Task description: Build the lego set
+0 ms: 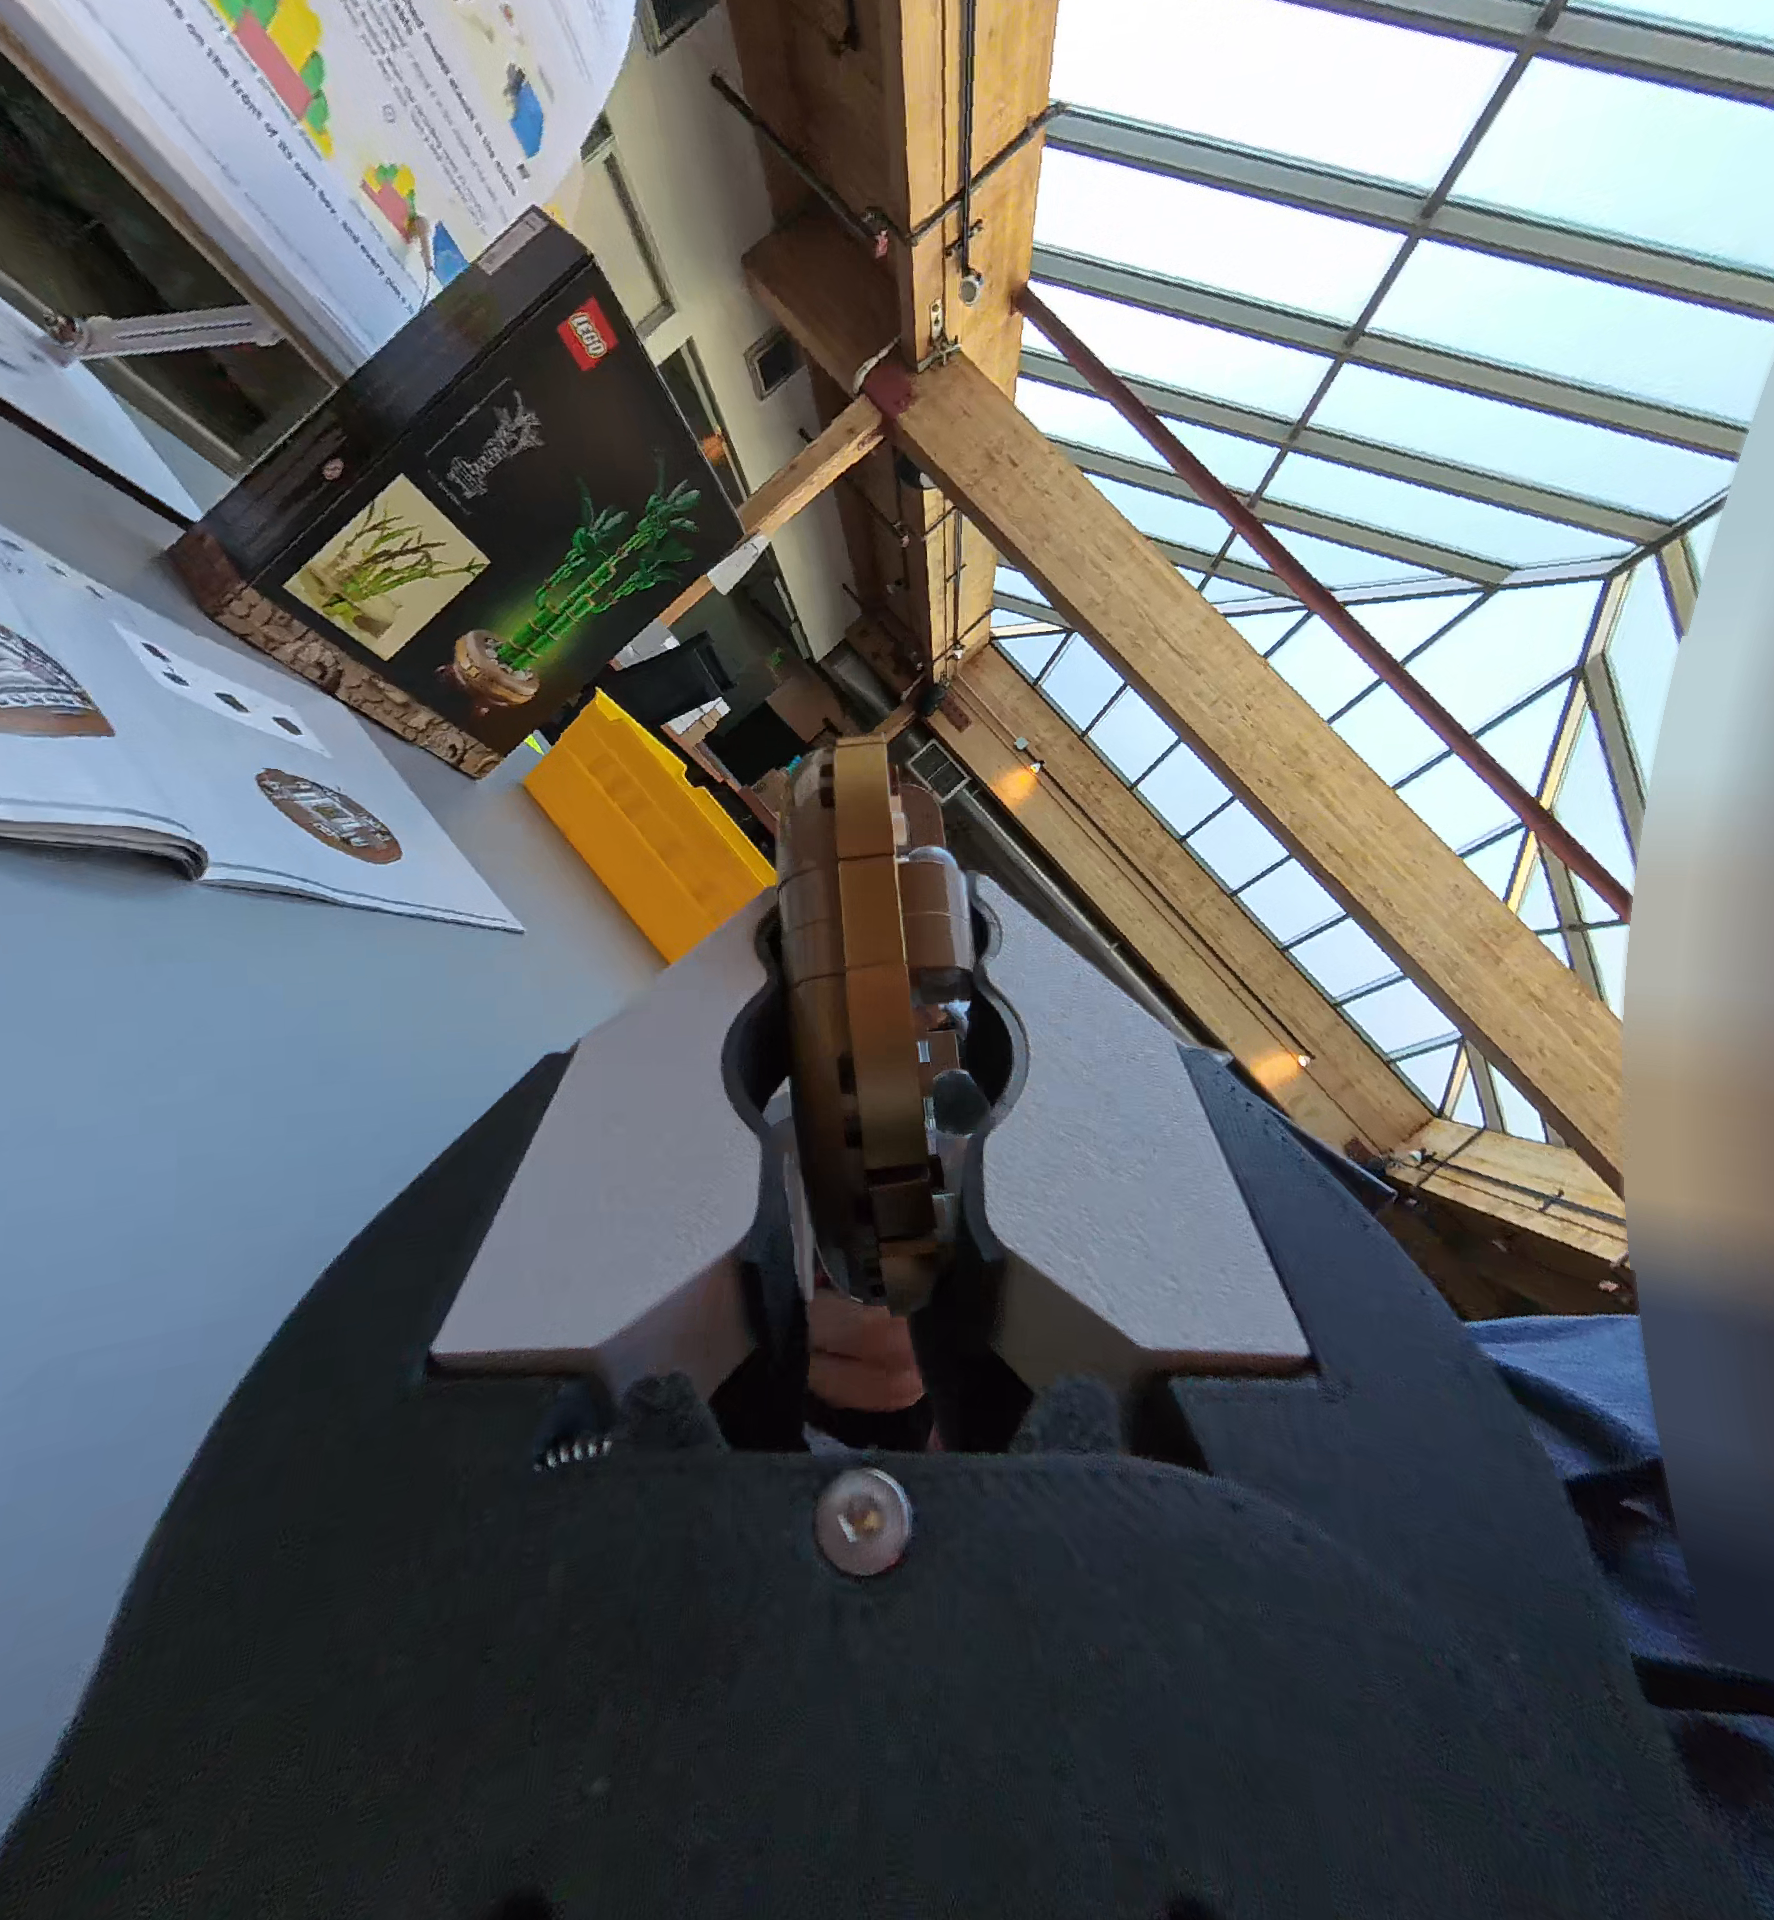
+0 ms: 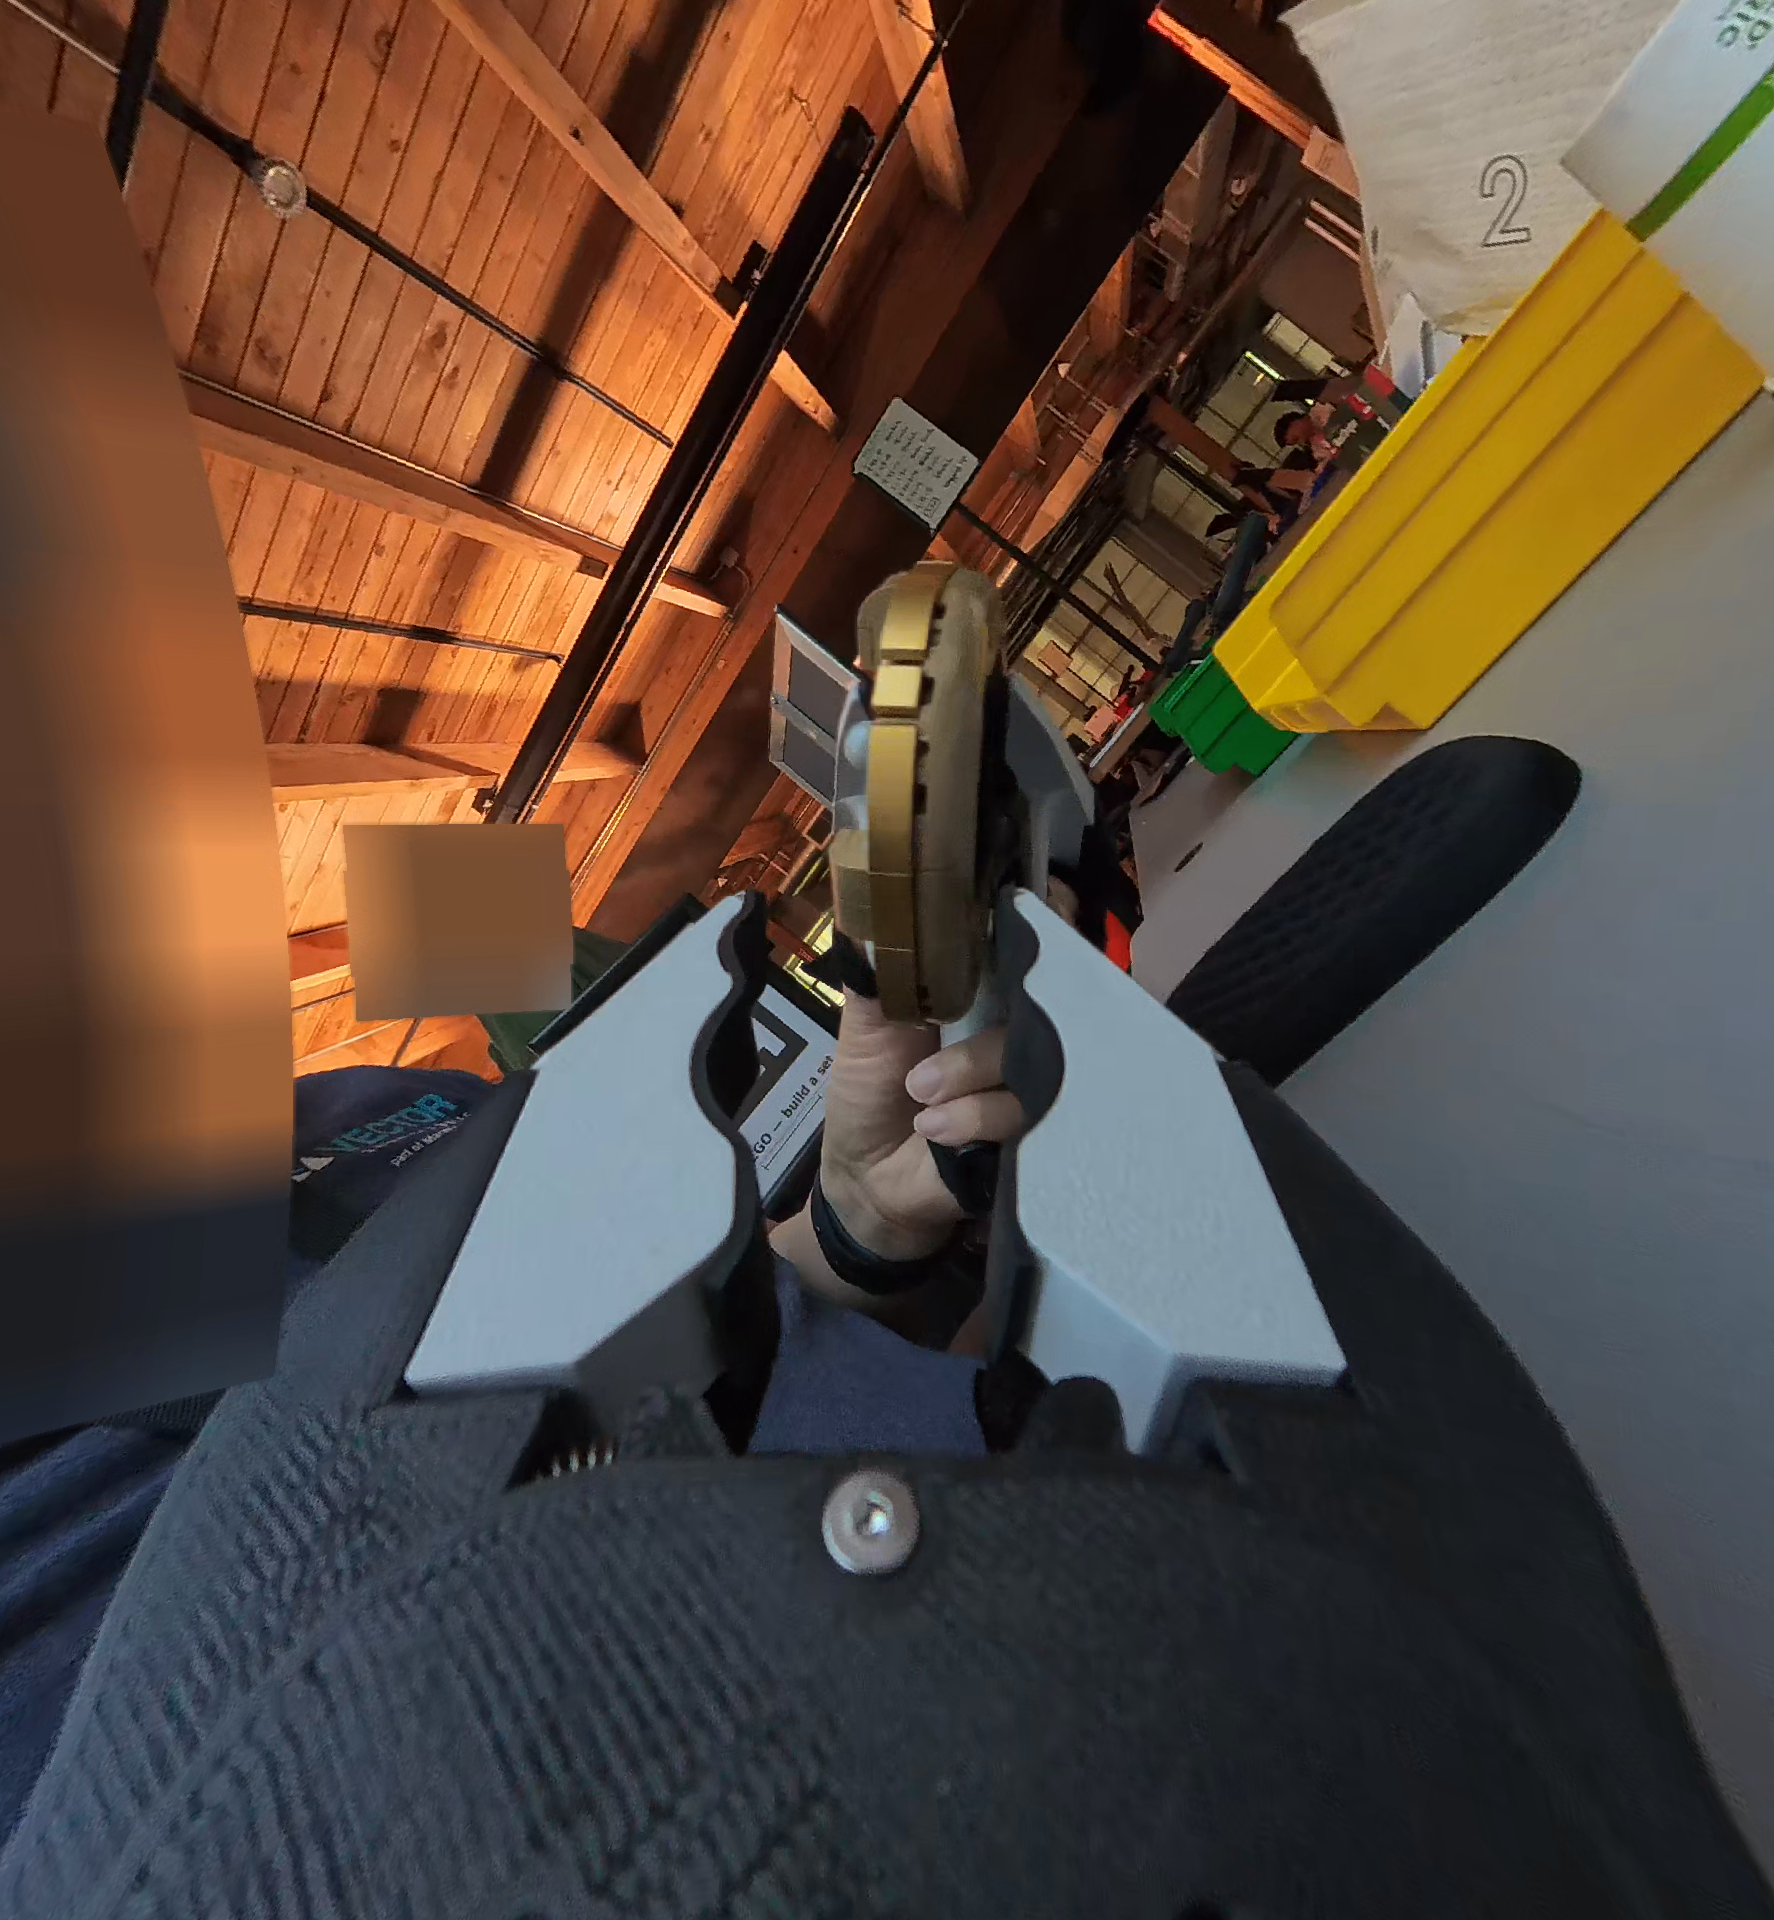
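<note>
A round gold and tan lego pot piece [image 1: 862, 997] is held edge-on, up off the grey table [image 1: 187, 1143]. My left gripper [image 1: 872, 935] is shut on it, its grey fingers [image 1: 644, 1122] pressing both flat sides. In the right wrist view the same pot piece [image 2: 914, 810] stands just ahead of my right gripper [image 2: 883, 914]. The right gripper is open; its right finger [image 2: 1101, 1091] is against the piece's lower edge and its left finger stands apart. A left gripper finger [image 2: 1054, 769] and a hand [image 2: 893, 1122] show behind the piece.
A dark lego box [image 1: 488, 499] and an open instruction booklet [image 1: 135, 748] lie on the table at the left. A yellow bin [image 1: 644, 821] stands behind the piece; it also shows in the right wrist view [image 2: 1465, 520], with a green bin [image 2: 1215, 717], a paper bag [image 2: 1434, 156] and a white cup [image 2: 1745, 156]. About 6 cm separates my left fingertips from my right. My left gripper's tips are some 30 cm from the white cup [image 2: 1745, 156].
</note>
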Demonstrator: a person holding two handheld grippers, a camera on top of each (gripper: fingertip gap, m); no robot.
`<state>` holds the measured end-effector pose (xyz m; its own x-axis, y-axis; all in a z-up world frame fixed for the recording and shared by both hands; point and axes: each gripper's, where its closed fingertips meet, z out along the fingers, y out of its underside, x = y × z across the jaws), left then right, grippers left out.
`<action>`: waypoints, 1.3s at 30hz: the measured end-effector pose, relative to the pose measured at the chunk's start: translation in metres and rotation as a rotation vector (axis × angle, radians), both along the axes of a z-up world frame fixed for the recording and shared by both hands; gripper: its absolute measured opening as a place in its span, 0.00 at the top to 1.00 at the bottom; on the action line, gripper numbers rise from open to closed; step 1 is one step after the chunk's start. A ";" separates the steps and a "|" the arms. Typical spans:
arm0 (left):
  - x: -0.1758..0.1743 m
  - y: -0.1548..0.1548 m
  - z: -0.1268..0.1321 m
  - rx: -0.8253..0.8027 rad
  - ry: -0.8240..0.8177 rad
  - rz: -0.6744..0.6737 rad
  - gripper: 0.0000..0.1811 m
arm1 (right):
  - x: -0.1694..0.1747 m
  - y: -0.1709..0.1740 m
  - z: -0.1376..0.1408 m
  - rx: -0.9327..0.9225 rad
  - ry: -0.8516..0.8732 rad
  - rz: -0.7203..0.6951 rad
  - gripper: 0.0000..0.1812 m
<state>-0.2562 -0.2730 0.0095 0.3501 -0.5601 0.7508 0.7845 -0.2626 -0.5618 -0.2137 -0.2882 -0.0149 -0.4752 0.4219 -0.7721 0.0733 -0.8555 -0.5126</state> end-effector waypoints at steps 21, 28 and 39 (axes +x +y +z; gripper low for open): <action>0.014 -0.014 0.013 0.132 0.099 0.006 0.85 | -0.001 -0.011 0.010 0.175 -0.036 -0.082 0.84; 0.016 -0.012 0.010 0.112 0.125 0.020 0.85 | 0.001 -0.006 0.009 0.035 -0.019 -0.049 0.84; 0.017 -0.011 0.010 0.115 0.140 0.027 0.85 | 0.001 -0.005 0.007 0.077 -0.031 -0.067 0.86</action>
